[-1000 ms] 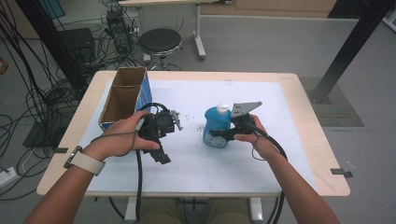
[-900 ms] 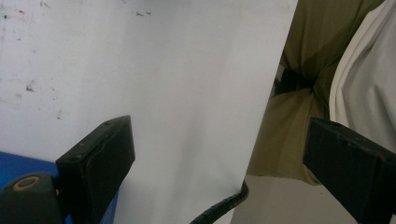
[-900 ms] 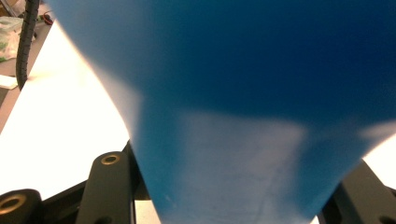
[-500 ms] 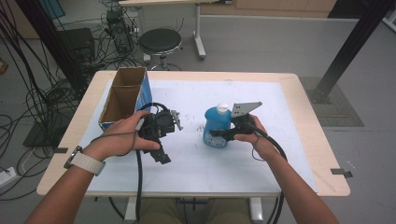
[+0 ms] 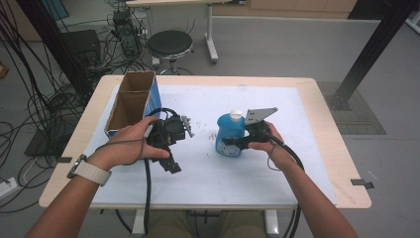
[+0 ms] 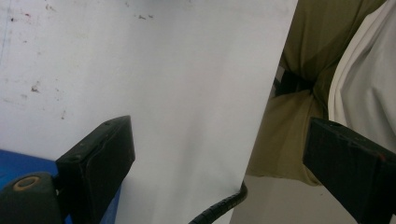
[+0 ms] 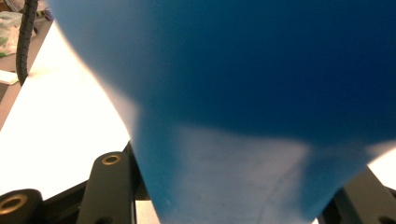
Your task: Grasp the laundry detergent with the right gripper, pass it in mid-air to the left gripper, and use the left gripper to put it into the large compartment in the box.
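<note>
A white sheet covers the wooden table; a stool and cables stand beyond. The right gripper clamps the blue bottle, while the left gripper stands open near a cardboard box.

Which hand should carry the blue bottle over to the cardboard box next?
Right, probably: the right gripper is shut on the blue bottle. The left gripper stands open, holding nothing, beside the cardboard box.

— What's beyond my table?
— Grey floor. A round black stool stands just behind it.
— And left of the stool?
— Tangled black cables, a dark box.
</note>
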A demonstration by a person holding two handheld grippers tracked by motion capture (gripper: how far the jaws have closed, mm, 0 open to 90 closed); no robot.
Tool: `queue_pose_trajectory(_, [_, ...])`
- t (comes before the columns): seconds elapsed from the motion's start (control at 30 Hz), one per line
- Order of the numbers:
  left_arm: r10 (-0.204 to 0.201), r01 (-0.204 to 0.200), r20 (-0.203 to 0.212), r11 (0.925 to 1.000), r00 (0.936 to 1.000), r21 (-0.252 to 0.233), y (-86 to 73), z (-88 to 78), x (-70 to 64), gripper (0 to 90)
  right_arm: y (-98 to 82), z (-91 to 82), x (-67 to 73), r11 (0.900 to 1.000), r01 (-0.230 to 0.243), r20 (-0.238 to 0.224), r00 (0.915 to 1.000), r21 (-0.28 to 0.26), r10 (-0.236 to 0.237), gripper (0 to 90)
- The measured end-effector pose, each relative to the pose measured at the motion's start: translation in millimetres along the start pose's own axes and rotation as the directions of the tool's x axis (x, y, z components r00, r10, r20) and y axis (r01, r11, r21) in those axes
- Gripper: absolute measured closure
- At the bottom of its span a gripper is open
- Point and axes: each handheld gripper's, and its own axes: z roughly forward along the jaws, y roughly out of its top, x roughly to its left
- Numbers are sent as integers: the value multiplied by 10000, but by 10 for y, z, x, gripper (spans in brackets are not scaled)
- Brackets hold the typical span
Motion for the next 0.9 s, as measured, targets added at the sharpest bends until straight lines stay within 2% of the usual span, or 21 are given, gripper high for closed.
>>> queue_pose_trajectory(0.37, [7, -7, -140, 10000, 9999, -26, 19, -55, -14, 96, 27, -37, -11, 9999, -90, -163, 9998, 61, 91, 438])
queue_pose_trajectory(0.63, [-22, 23, -272, 10000, 9996, 45, 67, -110, -43, 93, 131, -143, 29, 9999, 63, -550, 9985, 132, -56, 438])
queue_pose_trajectory(0.9, [8, -1, -397, 9999, 9992, 169, 111, -166, -85, 92, 241, -270, 103, 9993, 251, -1142, 9932, 283, -217, 437])
